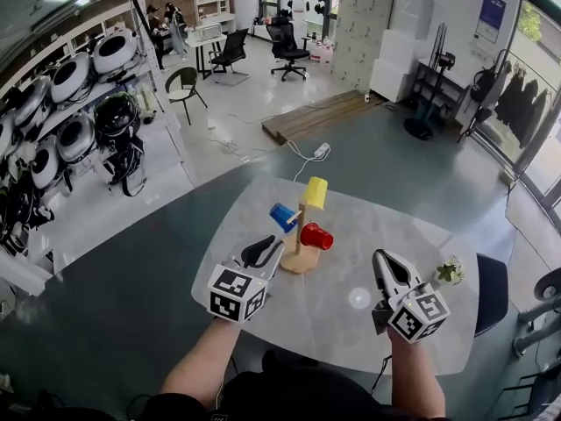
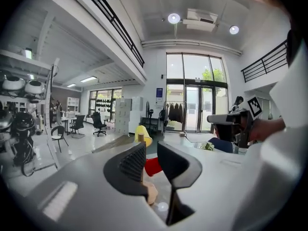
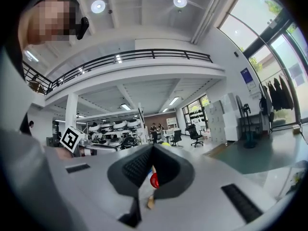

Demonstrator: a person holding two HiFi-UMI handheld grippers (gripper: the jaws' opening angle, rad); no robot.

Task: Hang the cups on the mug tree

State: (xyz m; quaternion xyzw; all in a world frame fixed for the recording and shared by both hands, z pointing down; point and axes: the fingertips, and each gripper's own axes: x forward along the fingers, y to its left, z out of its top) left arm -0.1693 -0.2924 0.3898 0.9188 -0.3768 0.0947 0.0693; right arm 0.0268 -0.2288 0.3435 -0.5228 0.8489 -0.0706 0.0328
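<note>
The mug tree (image 1: 300,246) stands near the middle of the table (image 1: 351,331), with the yellow cup (image 1: 316,192) on top, the blue cup (image 1: 281,216) on its left peg and the red cup (image 1: 316,236) on its right peg. Your left gripper (image 1: 266,249) lies roughly level just beside the tree's base, aimed at it, its jaws a narrow gap apart and gripping nothing. Your right gripper (image 1: 382,266), well apart to the tree's right, points away from you, jaws clenched together and empty.
</note>
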